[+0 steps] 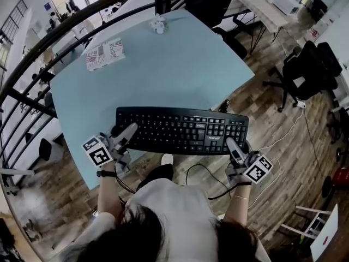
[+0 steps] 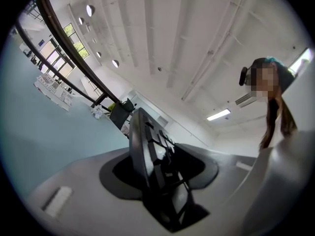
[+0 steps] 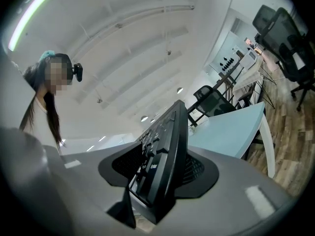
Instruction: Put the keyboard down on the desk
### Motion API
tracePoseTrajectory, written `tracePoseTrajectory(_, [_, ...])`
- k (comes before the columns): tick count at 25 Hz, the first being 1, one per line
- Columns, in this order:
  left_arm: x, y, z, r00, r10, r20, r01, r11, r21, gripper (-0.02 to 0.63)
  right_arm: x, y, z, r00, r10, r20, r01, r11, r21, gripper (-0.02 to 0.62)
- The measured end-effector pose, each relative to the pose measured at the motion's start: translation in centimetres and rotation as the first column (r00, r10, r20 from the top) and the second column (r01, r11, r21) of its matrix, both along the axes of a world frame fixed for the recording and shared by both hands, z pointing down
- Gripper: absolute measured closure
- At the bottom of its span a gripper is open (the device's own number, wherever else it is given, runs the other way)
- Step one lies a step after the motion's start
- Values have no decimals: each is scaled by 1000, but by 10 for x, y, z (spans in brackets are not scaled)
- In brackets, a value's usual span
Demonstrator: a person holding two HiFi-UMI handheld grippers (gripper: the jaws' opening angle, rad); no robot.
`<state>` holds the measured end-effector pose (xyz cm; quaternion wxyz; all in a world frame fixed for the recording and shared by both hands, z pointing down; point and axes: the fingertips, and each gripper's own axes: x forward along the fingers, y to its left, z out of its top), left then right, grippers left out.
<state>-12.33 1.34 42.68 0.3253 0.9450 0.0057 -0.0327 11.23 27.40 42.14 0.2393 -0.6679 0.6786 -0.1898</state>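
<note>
The long black plastic keyboard (image 1: 182, 130) lies level across the near edge of the pale blue bench (image 1: 180, 64), its front edge out past the bench edge over the wood floor. I cannot tell from my feeds whether its underside touches the top. In the right gripper view I can read "Enter" on one key at the clamped end. A small white brand mark sits above the arrow keys in the head view (too small for me to read).

My left claw (image 1: 130, 131) is pinching the keyboard's left end, and the right claw (image 1: 231, 144) is pinching the right end. In each gripper view the keyboard's edge stands between the dark pads with the pads pressed against it, part-way closed. Both claws point forward from the body and slightly inward. Each square-patterned marker cube (image 1: 98, 150) faces up just behind its claw, and the forearms (image 1: 108, 192) rise from the person's sides, bent at the elbows. A black cable (image 1: 202, 171) hangs below the keyboard, in front of the torso.

Farther back on the bench lie a folded printed paper (image 1: 104, 54), its print unreadable, and a crumpled white wad (image 1: 157, 24) near the far edge, well apart from the keyboard.
</note>
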Motion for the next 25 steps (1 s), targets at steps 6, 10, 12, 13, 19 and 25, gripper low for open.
tracePoseTrajectory(6, [10,-47,11,1000,-23,15,23,999,-30,385,16,-52,8,1000,-19,15,19,999,-27,411])
tracePoseTrajectory(10, [7,-79,21,999,-35,31,36,998,-50,385,17,-88,15,999,-28,24,29,999,-42,410])
tracePoseTrajectory(12, [8,-83,21,998,-47,32,48,997,-53,385,19,-94,15,999,-37,27,38,998,-47,410])
tracePoseTrajectory(13, [7,-83,21,998,-54,32,56,997,-55,383,20,-96,15,999,-43,29,44,998,-51,410])
tracePoseTrajectory(19, [3,-88,27,994,-101,39,103,992,-72,383,28,-114,18,995,-89,34,91,993,-74,410])
tracePoseTrajectory(25, [-2,-112,36,978,-206,40,209,975,-77,383,47,-167,24,981,-192,32,194,978,-81,408])
